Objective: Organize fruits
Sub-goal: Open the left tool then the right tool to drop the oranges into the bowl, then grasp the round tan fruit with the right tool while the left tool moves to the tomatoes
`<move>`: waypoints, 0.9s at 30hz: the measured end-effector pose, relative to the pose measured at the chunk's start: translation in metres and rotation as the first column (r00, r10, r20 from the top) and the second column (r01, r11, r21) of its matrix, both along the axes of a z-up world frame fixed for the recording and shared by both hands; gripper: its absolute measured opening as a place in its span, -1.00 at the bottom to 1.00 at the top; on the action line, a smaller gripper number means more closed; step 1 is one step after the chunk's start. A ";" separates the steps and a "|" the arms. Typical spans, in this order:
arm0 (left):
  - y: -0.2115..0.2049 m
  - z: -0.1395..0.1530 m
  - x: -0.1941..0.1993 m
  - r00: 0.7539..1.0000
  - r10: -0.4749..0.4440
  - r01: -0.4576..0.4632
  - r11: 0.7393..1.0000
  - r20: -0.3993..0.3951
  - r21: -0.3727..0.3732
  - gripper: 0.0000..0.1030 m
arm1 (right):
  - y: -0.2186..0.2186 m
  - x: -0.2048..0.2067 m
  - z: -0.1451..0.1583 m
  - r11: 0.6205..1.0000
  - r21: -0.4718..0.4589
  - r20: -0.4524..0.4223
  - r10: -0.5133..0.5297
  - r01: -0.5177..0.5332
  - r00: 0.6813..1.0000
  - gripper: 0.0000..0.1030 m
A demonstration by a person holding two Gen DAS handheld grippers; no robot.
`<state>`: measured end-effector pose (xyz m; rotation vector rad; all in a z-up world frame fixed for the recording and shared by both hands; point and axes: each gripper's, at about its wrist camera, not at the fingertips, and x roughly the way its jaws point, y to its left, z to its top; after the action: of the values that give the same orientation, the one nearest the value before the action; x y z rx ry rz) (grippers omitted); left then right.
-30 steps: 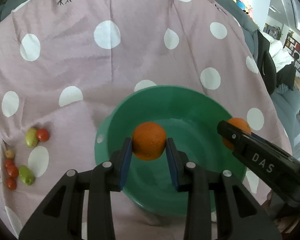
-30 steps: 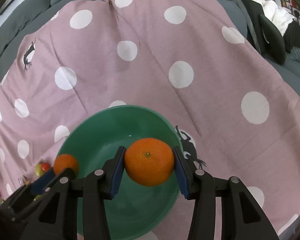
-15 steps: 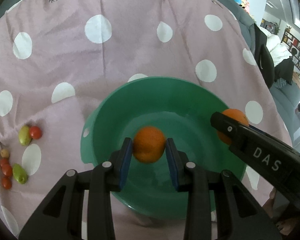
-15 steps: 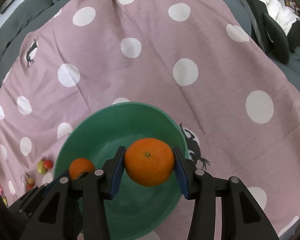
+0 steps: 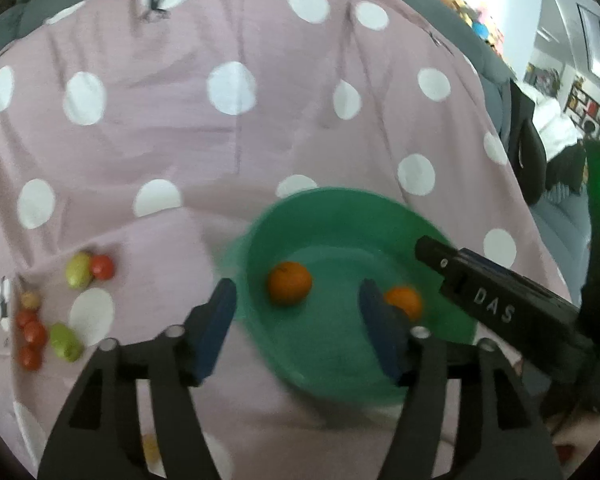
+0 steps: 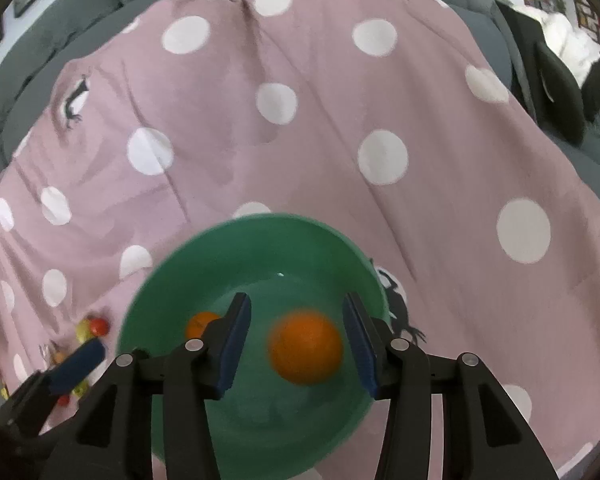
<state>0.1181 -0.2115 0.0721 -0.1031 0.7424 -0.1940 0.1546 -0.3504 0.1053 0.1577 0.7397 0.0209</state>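
Note:
A green bowl point(image 5: 340, 220) sits on the pink dotted cloth. One orange point(image 5: 290, 283) lies loose on the bowl's floor. My left gripper point(image 5: 298, 330) hangs above the near rim, jaws opening wide and nothing between them. A second orange point(image 6: 305, 346), blurred, is between the opening jaws of my right gripper point(image 6: 297, 344) over the bowl point(image 6: 260, 248), with a gap to each pad. In the left wrist view this orange point(image 5: 404, 302) shows partly behind my left gripper's right finger. The first orange point(image 6: 200, 322) lies left of it.
Small red and green fruits point(image 5: 88, 270) and more of them point(image 5: 40, 338) lie on the cloth left of the bowl. One right gripper finger point(image 5: 480, 280) reaches in over the bowl's right rim. A grey sofa and dark clothes border the cloth at the right.
My left gripper opened, let its orange fall into the bowl and drew back to the left. My right gripper's jaws parted from their orange, which now looks blurred.

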 end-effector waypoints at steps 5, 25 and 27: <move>0.051 0.016 -0.017 0.997 0.075 -0.076 0.997 0.011 0.024 0.37 | 0.018 -0.001 0.004 1.000 0.023 0.021 0.017 -0.018 1.000 0.03; 0.250 0.003 -0.082 0.901 0.429 -0.433 0.893 -0.064 -0.120 0.50 | 0.179 -0.030 0.012 0.917 -0.051 -0.016 0.395 -0.396 0.918 0.25; 0.261 -0.003 -0.080 0.887 0.453 -0.461 0.877 -0.089 -0.136 0.48 | 0.193 -0.036 0.006 0.891 -0.056 -0.028 0.449 -0.450 0.893 0.25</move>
<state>0.0385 0.0494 0.0687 -0.4299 0.7366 0.2077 0.1183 -0.1578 0.1113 -0.0768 0.7776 0.4412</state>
